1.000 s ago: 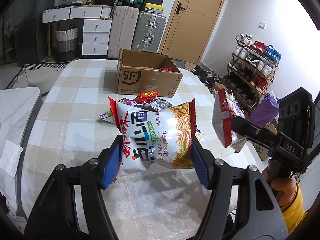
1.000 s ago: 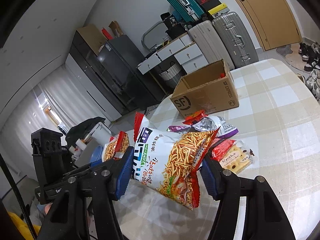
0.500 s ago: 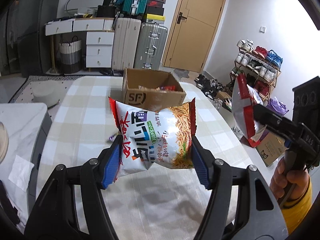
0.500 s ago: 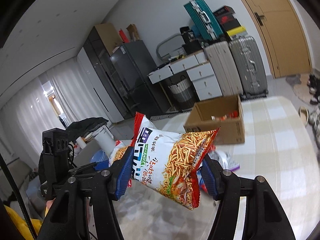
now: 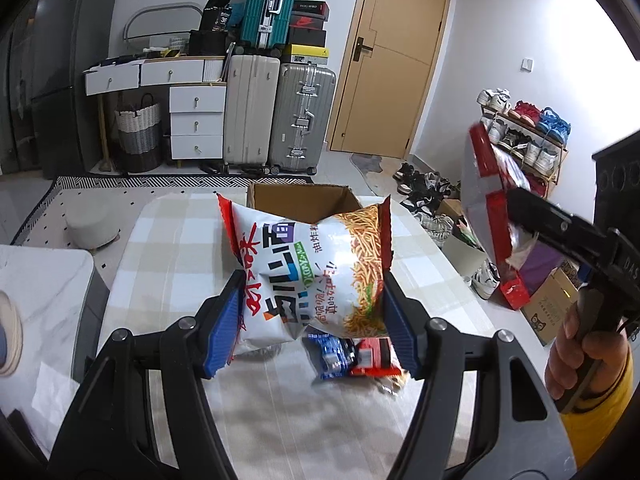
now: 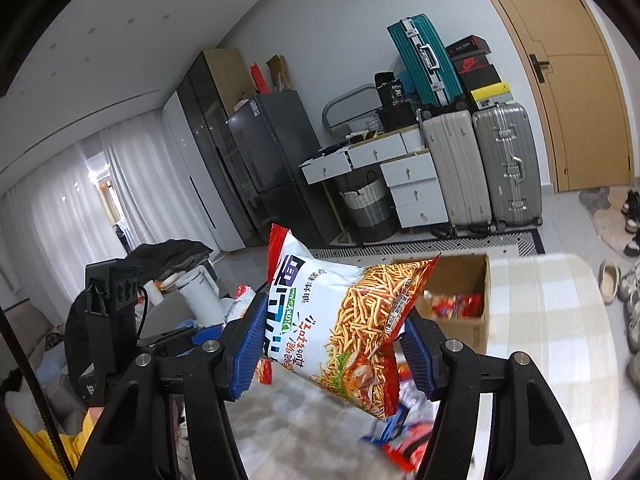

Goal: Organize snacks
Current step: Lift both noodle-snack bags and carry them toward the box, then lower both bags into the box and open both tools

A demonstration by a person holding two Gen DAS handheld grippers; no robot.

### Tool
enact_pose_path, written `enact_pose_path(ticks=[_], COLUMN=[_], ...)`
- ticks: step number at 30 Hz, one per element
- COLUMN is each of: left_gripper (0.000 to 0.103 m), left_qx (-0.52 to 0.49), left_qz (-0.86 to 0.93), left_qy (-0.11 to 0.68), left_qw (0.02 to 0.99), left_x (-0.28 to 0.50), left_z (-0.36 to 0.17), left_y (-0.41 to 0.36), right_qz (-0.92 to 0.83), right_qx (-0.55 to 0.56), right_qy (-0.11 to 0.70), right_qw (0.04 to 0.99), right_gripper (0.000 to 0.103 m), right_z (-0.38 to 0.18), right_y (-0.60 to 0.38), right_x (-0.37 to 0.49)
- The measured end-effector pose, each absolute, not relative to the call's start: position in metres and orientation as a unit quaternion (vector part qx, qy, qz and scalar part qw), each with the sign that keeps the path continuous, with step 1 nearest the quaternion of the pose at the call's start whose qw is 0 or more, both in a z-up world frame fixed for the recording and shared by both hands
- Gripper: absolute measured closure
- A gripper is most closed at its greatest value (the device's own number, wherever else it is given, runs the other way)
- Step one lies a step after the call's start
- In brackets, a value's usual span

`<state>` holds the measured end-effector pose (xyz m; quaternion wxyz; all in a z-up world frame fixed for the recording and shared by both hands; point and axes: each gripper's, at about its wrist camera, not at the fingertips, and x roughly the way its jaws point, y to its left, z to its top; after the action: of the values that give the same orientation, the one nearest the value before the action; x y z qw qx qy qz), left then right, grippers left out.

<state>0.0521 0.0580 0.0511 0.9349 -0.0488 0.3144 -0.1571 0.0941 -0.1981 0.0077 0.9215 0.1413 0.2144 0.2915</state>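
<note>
Each hand-held gripper has its blue-padded jaws clamped on a bag of fried noodle-stick snacks: the left gripper (image 5: 310, 316) holds a noodle snack bag (image 5: 316, 268) mid-frame, the right gripper (image 6: 334, 344) a second noodle snack bag (image 6: 340, 320). Both bags hang clear above the checked tabletop (image 5: 168, 248). The open cardboard box (image 5: 298, 202) lies directly beyond the left jaws, nearer them; in the right wrist view it sits right of the bag.

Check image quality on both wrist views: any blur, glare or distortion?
Left wrist: fisheye bends the door frame; the held snack bag is sharp, the packets beneath it smeared. Right wrist: bag crisp, but the cardboard box and table are motion-blurred; the window is blown out.
</note>
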Motion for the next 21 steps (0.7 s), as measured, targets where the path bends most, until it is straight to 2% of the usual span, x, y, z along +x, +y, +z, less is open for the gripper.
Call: enact_pose_path(ticks=[11, 21], left_gripper=[0.041, 0.04], left_qx=[-0.041, -0.017], left_qz=[-0.145, -0.149], left_qy=[0.322, 0.35], left_qw=[0.935, 0.925], left_x=[0.117, 0.217], left_z=[0.072, 0.045], left_y=[0.053, 0.018], right_qz=[0.256, 0.228], right_qx=[0.161, 0.142], right_qy=[0.229, 0.265], right_qw=[0.925, 0.926], right_gripper=[0.04, 0.04], right_z=[0.011, -0.015], right_y=[-0.209, -0.202], right_x=[0.178, 0.256])
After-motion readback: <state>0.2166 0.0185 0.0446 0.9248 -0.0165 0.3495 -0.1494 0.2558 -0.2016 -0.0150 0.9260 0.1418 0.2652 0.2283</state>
